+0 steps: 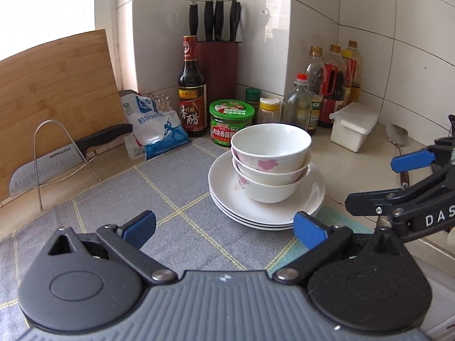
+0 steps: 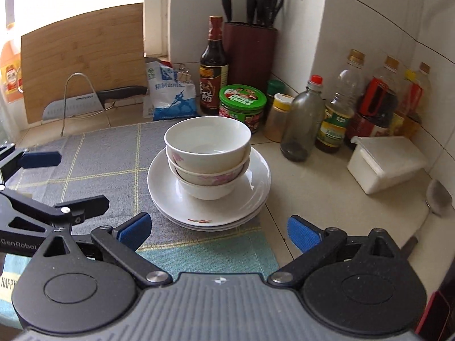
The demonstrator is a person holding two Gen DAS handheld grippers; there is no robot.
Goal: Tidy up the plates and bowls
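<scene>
Three white bowls (image 1: 270,159) with pink flowers are nested in a stack on three stacked white plates (image 1: 224,196), standing on a grey checked cloth (image 1: 136,199). The same bowl stack (image 2: 207,153) and plates (image 2: 162,187) show in the right wrist view. My left gripper (image 1: 224,227) is open and empty, just in front of the plates. My right gripper (image 2: 219,231) is open and empty, also just short of the plates' near rim. Each gripper shows at the edge of the other's view.
Behind the stack stand a green-lidded jar (image 1: 231,122), a vinegar bottle (image 1: 192,91), a knife block (image 1: 219,68), a salt bag (image 1: 156,128) and several oil bottles (image 1: 332,85). A white lidded box (image 1: 355,125) and a spoon (image 1: 398,139) lie right. A cutting board (image 1: 57,96) and cleaver (image 1: 42,164) lean left.
</scene>
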